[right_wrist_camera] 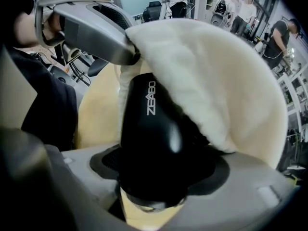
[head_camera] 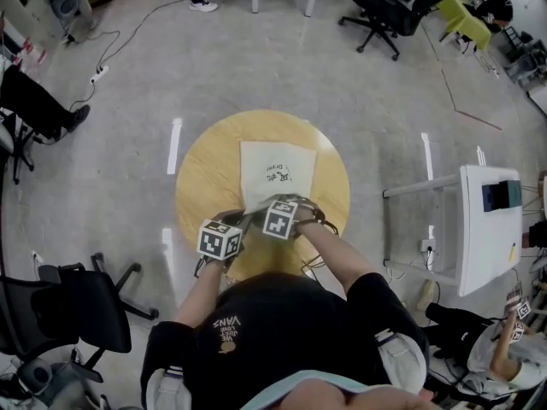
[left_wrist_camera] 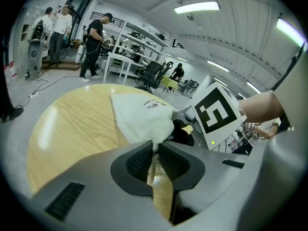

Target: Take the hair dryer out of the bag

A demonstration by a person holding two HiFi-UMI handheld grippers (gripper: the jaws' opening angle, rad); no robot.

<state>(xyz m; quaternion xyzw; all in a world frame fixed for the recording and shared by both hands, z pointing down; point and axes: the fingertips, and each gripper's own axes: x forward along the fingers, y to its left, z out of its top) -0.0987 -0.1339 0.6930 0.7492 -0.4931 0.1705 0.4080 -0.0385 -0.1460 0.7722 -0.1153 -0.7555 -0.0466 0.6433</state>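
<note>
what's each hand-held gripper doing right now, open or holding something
Left hand-held gripper: closed on the edge of the white bag.
Right hand-held gripper: closed on the black hair dryer at the bag's opening.

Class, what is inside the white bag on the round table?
A black hair dryer shows at the bag mouth, in the right gripper. Anything deeper is covered by the bag.

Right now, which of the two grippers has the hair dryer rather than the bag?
The right gripper: it is shut on the black hair dryer. The left gripper only pinches the edge of the white bag.
</note>
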